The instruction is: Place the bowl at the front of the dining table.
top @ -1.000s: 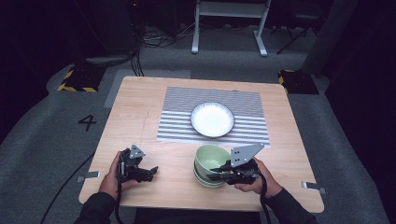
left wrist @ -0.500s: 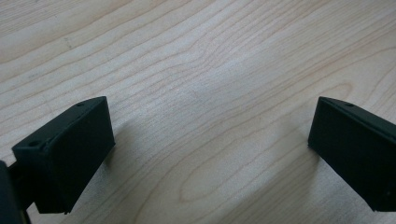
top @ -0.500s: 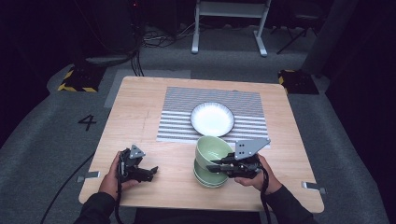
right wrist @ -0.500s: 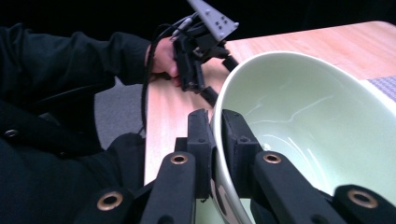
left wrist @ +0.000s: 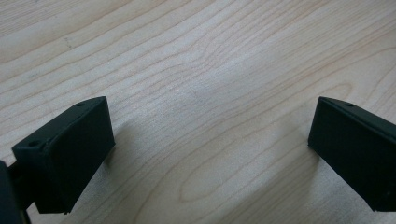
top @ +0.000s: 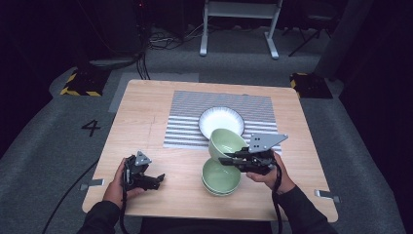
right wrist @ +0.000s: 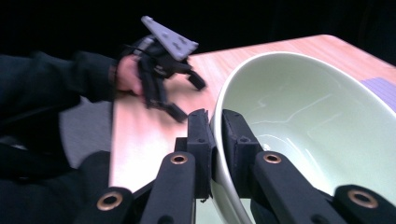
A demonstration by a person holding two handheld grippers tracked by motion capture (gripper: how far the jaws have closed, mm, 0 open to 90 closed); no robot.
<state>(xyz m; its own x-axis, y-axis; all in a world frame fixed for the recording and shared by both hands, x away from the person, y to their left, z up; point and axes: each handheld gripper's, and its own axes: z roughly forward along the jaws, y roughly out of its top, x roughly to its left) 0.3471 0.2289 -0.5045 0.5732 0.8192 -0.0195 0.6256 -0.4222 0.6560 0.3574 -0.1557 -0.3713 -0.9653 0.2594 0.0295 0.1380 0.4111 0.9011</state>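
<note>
A pale green bowl (top: 225, 141) hangs tilted in the air, my right gripper (top: 225, 160) shut on its near rim. In the right gripper view the two black jaws (right wrist: 215, 140) pinch the wall of that green bowl (right wrist: 308, 116), one pad inside and one outside. Just below it a stack of matching green bowls (top: 220, 177) sits on the table. My left gripper (top: 158, 181) rests low over the wood at the front left, open and holding nothing. From the left gripper view, its jaws (left wrist: 210, 154) stand wide apart over bare wood grain.
A white bowl (top: 221, 121) stands on a grey striped mat (top: 185, 114) at the table's middle back. The wooden table (top: 141, 122) is bare on its left side. Off in the right gripper view, the left gripper (right wrist: 189, 98) shows near the table's edge.
The right gripper has lifted the top green bowl off the stack, up and slightly away from the person, tilting it. The left gripper has stayed in place.
</note>
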